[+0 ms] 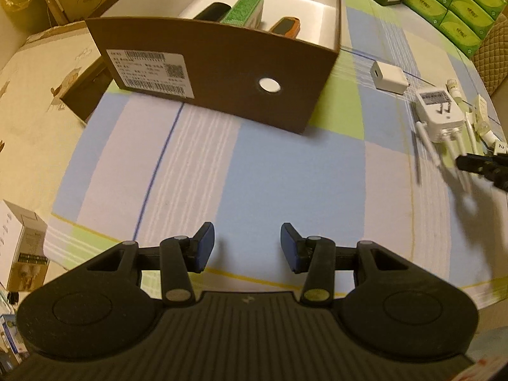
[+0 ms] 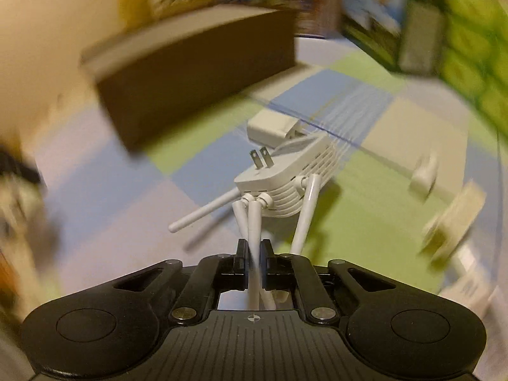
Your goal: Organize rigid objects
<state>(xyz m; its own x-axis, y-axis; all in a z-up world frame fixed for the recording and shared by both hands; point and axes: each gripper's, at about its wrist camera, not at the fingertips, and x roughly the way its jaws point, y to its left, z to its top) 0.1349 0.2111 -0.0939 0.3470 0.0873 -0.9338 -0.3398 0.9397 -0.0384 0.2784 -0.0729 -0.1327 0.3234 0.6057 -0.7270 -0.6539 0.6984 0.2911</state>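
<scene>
A brown cardboard box [image 1: 222,73] with a white inside stands on the checked cloth; it holds a black item [image 1: 214,11], a green box [image 1: 246,8] and an orange item [image 1: 284,27]. My left gripper [image 1: 247,247] is open and empty, low over the cloth in front of the box. My right gripper [image 2: 254,250] is shut on an antenna of a white wifi extender [image 2: 285,174] with several antennas, holding it tilted above the cloth. The extender [image 1: 439,114] and right gripper [image 1: 482,166] show at the right of the left wrist view. The right wrist view is motion-blurred.
A white charger cube [image 1: 389,77] lies right of the box, also in the right wrist view [image 2: 273,125]. Small white items [image 1: 482,117] lie near the table's right edge. Green tissue packs [image 1: 457,3] are stacked at the back right. A carton [image 1: 22,247] sits at left.
</scene>
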